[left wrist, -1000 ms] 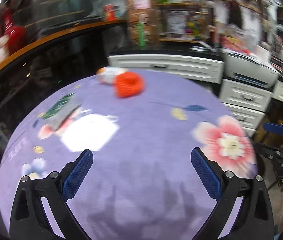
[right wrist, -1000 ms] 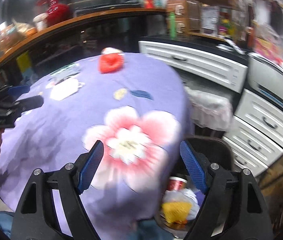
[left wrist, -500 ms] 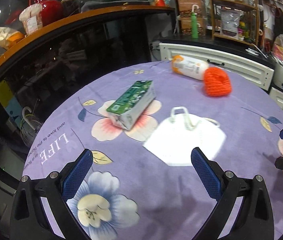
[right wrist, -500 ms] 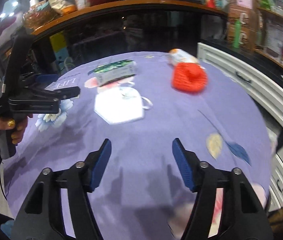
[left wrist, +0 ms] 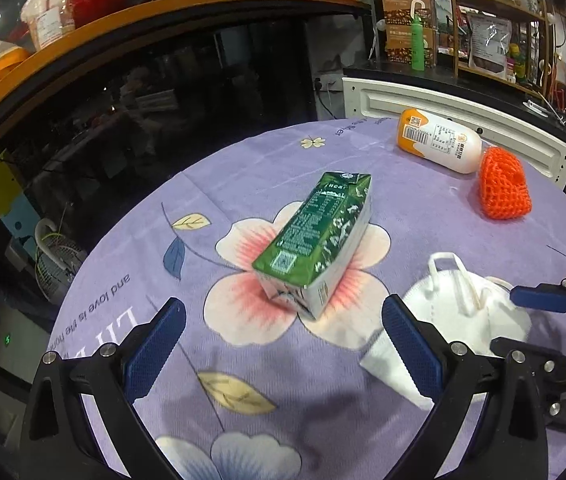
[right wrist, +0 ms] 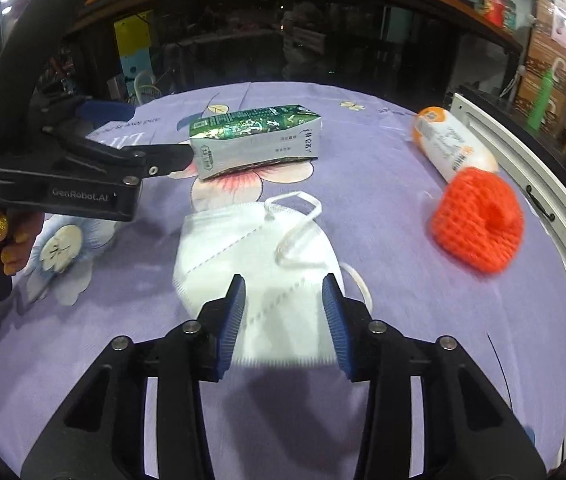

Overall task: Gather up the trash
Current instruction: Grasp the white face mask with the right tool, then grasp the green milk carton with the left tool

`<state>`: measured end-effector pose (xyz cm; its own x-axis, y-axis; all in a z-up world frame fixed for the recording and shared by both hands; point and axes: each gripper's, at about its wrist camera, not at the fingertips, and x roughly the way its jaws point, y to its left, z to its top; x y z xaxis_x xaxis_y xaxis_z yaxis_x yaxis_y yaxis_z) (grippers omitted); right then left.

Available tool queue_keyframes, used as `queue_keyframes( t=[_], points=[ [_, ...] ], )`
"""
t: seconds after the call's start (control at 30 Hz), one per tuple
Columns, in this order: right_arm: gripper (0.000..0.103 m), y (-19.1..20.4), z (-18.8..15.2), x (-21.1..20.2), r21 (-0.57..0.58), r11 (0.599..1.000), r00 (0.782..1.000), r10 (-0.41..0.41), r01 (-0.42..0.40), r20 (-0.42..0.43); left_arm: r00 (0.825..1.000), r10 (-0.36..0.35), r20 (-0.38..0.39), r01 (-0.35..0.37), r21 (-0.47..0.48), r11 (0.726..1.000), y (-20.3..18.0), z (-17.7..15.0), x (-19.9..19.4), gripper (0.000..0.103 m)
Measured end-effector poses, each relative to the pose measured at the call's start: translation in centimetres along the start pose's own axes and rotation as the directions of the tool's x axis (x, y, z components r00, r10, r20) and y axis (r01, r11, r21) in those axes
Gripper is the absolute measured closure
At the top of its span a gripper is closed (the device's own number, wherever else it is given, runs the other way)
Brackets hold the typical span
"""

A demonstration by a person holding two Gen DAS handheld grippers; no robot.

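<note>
A green carton (left wrist: 315,240) lies on its side on the purple flowered tablecloth (left wrist: 243,168). My left gripper (left wrist: 283,344) is open and empty, just short of the carton's near end; it also shows in the right wrist view (right wrist: 139,136). A white face mask (right wrist: 259,280) lies right of the carton (right wrist: 255,140). My right gripper (right wrist: 283,320) is open, its jaws partly closed, low over the mask's near edge. The mask also shows in the left wrist view (left wrist: 463,308). An orange foam net (right wrist: 477,226) and a white-and-orange bottle (right wrist: 449,146) lie at the far right.
The round table ends close behind the carton, with a dark glass counter (left wrist: 163,92) beyond it. White drawers (left wrist: 443,104) stand past the bottle (left wrist: 439,144) and net (left wrist: 503,188). Shelves with goods (left wrist: 483,20) fill the back right.
Both grippers have swung left from the table's right edge and trash bin to the trash items. The left one closed in on the carton; the right one came over the mask and narrowed its jaws.
</note>
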<state>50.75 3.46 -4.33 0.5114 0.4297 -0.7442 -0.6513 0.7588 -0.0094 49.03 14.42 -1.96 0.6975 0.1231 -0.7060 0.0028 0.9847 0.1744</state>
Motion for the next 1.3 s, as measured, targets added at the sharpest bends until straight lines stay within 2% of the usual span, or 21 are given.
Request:
queue_keyframes(
  t=[0.17, 0.3, 0.33, 0.37, 0.43, 0.47, 0.53, 0.77, 1.3],
  points=[
    [0.075, 0.0, 1.1, 2.0, -0.035, 0.999, 0.999, -0.024, 0.023, -0.029, 1.000, 0.000, -0.023, 0.001, 0.034, 0.999, -0.3, 1.3, 2.1, 0.006],
    [0.079, -0.4, 1.4, 2.5, -0.038, 0.999, 0.999, -0.024, 0.023, -0.027, 0.999, -0.007, -0.044, 0.010, 0.052, 0.999, -0.8, 2.2, 3.6, 0.006],
    [0.083, -0.4, 1.5, 2.6, -0.041, 0.999, 0.999, -0.028, 0.027, -0.026, 0.999, -0.007, -0.046, 0.009, 0.060, 0.998, -1.0, 2.3, 3.9, 0.008],
    [0.089, -0.4, 1.5, 2.7, -0.048, 0.998, 0.999, -0.036, 0.034, -0.027, 0.999, -0.002, -0.053, 0.006, 0.076, 0.997, -1.3, 2.5, 4.3, 0.012],
    [0.094, -0.3, 1.6, 2.8, -0.064, 0.996, 0.998, -0.063, 0.061, -0.019, 0.998, 0.008, -0.068, -0.002, 0.091, 0.996, -1.8, 2.5, 4.7, 0.020],
    [0.097, -0.3, 1.5, 2.8, -0.064, 0.996, 0.998, -0.062, 0.061, -0.017, 0.997, 0.014, -0.074, -0.007, 0.092, 0.996, -1.9, 2.5, 5.0, 0.026],
    [0.100, -0.4, 1.4, 2.7, -0.050, 0.997, 0.998, -0.059, 0.058, -0.014, 0.997, 0.017, -0.079, -0.009, 0.095, 0.995, -2.0, 2.4, 5.2, 0.033],
    [0.101, -0.6, 1.1, 1.4, -0.017, 0.999, 0.999, -0.046, 0.046, 0.016, 0.998, 0.026, -0.048, -0.022, 0.084, 0.996, -2.2, 2.2, 4.3, 0.050],
    [0.101, -0.1, -1.0, -4.6, 0.030, 1.000, 0.996, 0.005, -0.008, 0.091, 0.999, -0.038, -0.010, 0.037, -0.065, 0.997, -1.5, 0.3, 0.2, 0.054]
  ],
)
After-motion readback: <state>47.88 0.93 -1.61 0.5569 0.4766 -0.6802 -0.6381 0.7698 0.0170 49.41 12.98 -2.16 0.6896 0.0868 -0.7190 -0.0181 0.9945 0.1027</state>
